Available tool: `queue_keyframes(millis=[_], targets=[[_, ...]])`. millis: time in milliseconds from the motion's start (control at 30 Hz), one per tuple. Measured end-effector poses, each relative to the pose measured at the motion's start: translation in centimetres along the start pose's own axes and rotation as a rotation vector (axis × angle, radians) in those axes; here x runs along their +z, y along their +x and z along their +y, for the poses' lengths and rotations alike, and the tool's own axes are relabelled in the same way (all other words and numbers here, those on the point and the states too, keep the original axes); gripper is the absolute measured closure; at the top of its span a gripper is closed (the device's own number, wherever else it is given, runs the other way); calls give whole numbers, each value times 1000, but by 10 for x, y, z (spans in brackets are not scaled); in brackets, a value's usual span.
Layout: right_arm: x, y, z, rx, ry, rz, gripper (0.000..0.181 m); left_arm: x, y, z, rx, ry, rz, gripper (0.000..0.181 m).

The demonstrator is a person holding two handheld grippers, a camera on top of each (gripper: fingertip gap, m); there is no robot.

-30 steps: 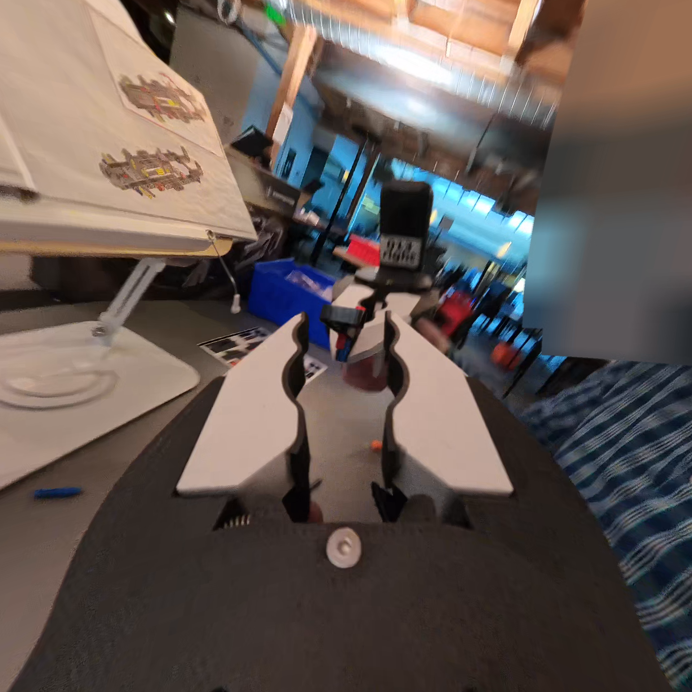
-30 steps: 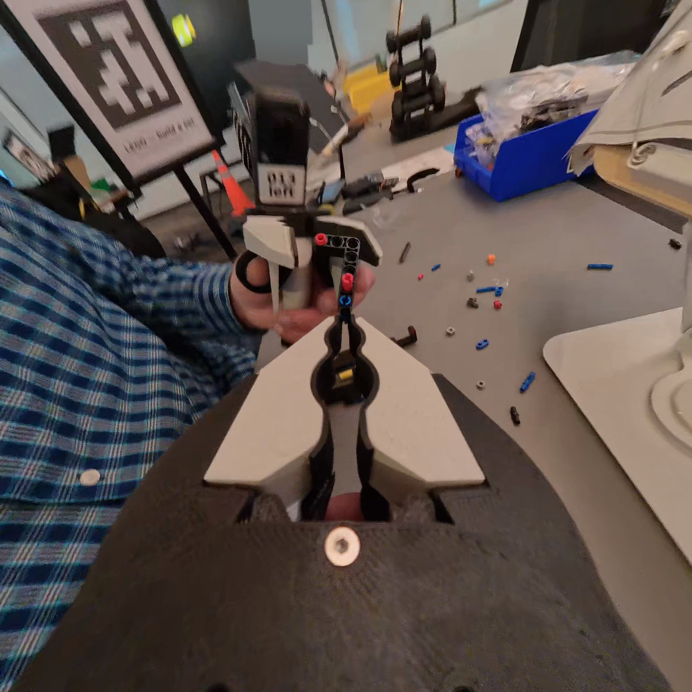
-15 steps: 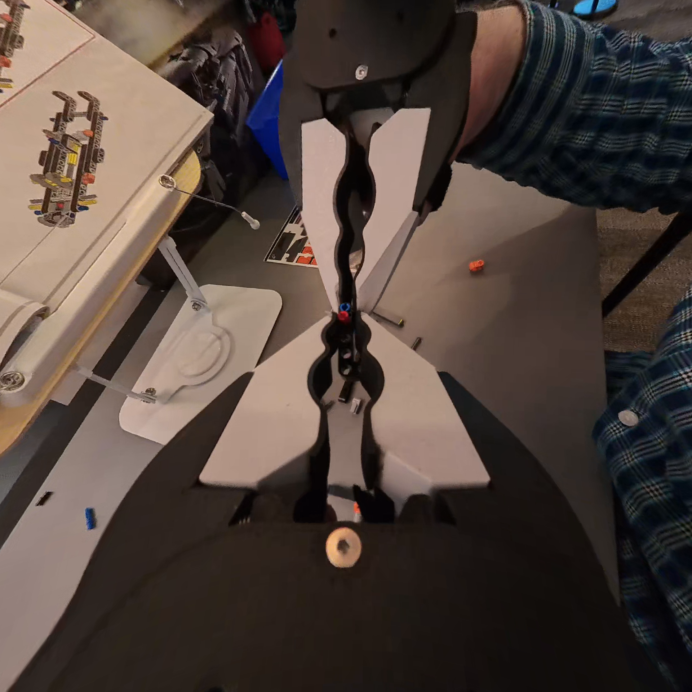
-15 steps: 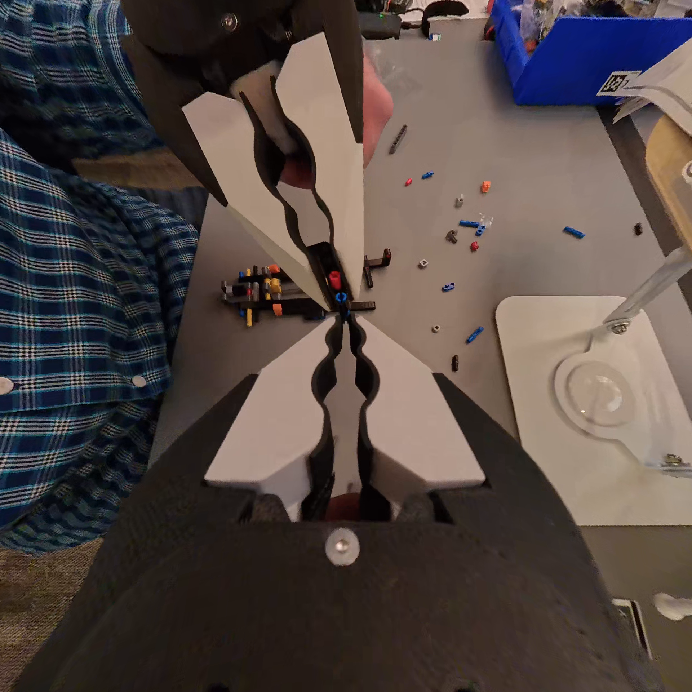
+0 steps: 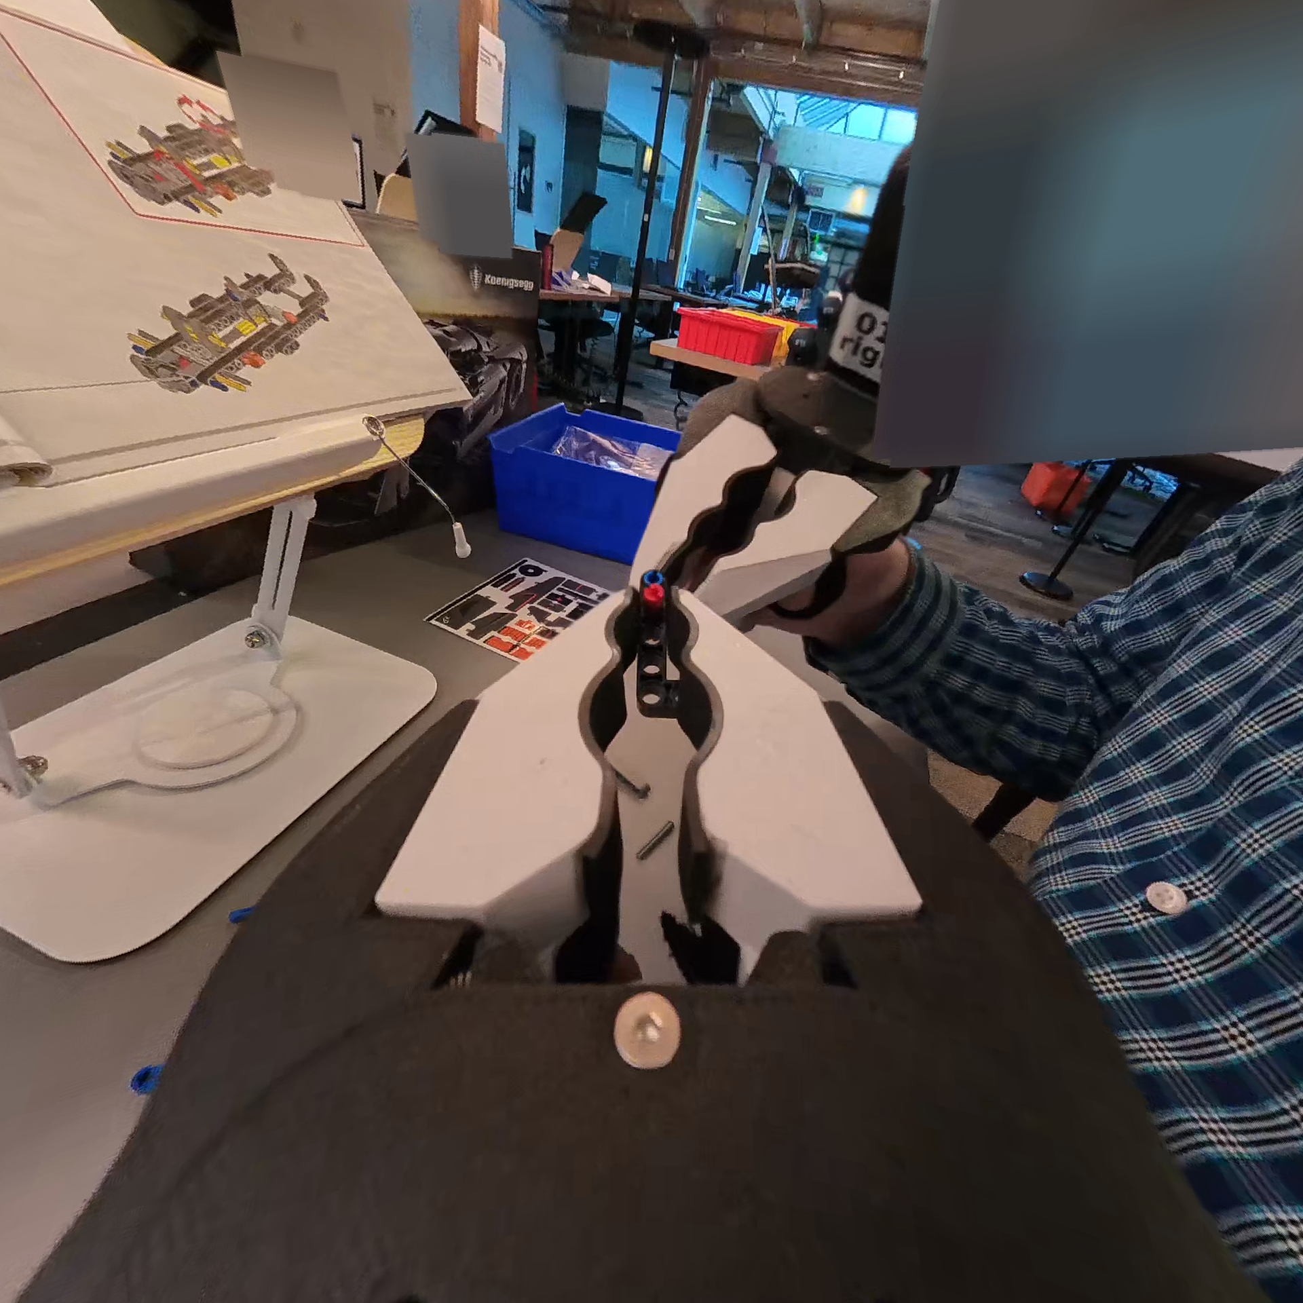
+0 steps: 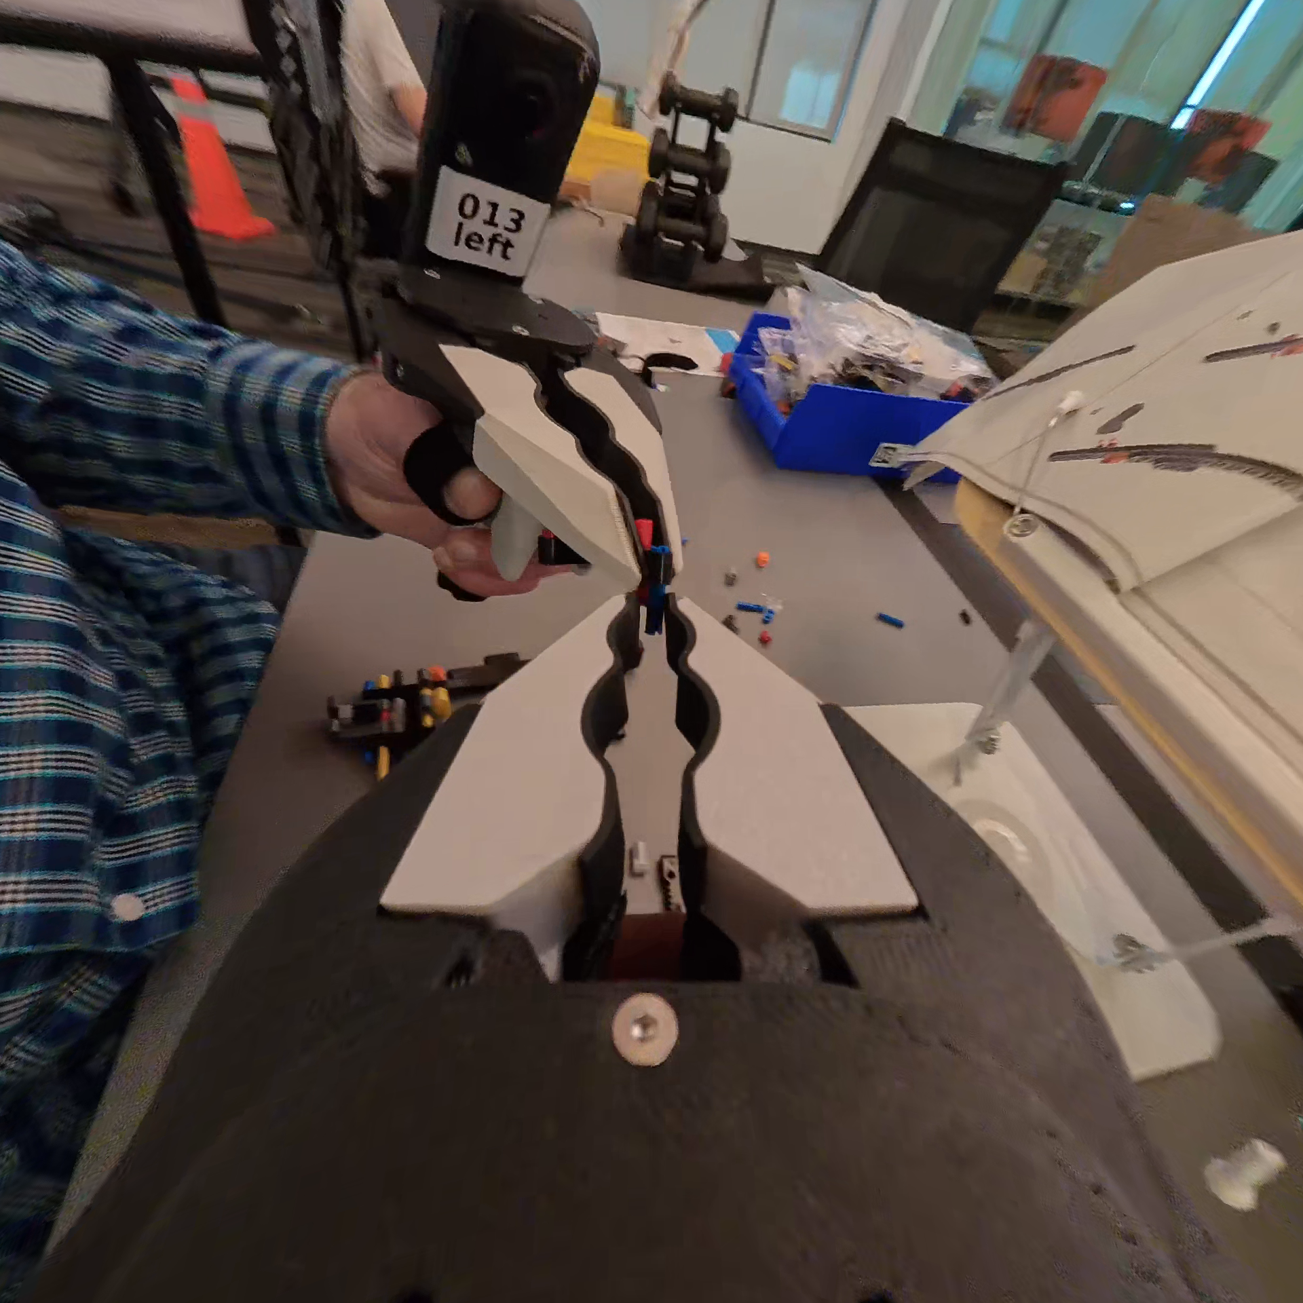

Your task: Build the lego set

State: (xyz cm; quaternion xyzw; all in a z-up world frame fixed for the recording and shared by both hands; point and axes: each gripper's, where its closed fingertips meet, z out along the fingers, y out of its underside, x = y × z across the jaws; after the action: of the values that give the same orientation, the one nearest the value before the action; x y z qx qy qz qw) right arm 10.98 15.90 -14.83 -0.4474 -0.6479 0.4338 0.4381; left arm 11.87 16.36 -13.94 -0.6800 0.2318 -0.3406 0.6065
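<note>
My left gripper (image 5: 652, 599) is shut on a short black beam (image 5: 652, 678) with holes, held upright above the table. A red pin (image 5: 653, 596) and a blue pin (image 5: 651, 577) stick out of the beam's top end. My right gripper (image 6: 654, 608) meets it tip to tip and is shut on the blue pin (image 6: 657, 599). In the left wrist view the right gripper (image 5: 656, 574) comes in from the upper right. In the right wrist view the left gripper (image 6: 652, 564) comes in from the upper left. A partly built black assembly (image 6: 395, 705) lies on the table.
Several loose small pieces (image 6: 754, 606) lie on the grey table. A blue bin (image 5: 564, 493) of bagged parts stands at the back. An instruction book (image 5: 176, 282) rests on a white stand (image 5: 176, 775). A sticker sheet (image 5: 522, 613) lies near the bin. The grippers are tip to tip, or close to it. Both grippers' tips are roughly 25 centimeters from the partly built black assembly (image 6: 395, 705).
One second ago my right gripper held the beam and my left was open. The left then shut on the beam. Both grippers have tilted up from pointing at the table, still tip to tip.
</note>
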Motion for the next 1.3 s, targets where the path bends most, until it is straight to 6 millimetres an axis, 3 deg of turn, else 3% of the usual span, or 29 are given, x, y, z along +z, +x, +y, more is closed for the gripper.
queue_keyframes(millis=[167,467,767,800,867,933,967,1067,1200,1300], targets=[[0,3,-1,-84,-44,112,178,-1,-1,-3,9,50,-48,176],[-3,-4,-3,-215,-48,212,179,-7,7,-8,-147,160,-24,176],[-7,-10,-5,-340,-77,255,180,-8,13,-7,-278,165,9,176],[-8,-8,-3,-358,-98,281,181,-11,11,-11,-306,204,8,175],[-14,2,13,-353,-161,326,180,-39,-9,-38,-402,360,-18,176],[-16,-4,11,-277,-106,284,180,-39,-13,-23,-291,229,-91,176],[-14,-6,13,-265,-125,272,180,-36,-11,-15,-332,201,-78,176],[-7,-9,50,-88,-211,163,180,-37,-13,11,-318,78,-114,176],[6,-38,115,97,-386,-18,179,-53,-20,51,-320,-171,-111,176],[15,-55,155,236,-465,-104,179,-62,-23,65,-364,-225,-103,176]])
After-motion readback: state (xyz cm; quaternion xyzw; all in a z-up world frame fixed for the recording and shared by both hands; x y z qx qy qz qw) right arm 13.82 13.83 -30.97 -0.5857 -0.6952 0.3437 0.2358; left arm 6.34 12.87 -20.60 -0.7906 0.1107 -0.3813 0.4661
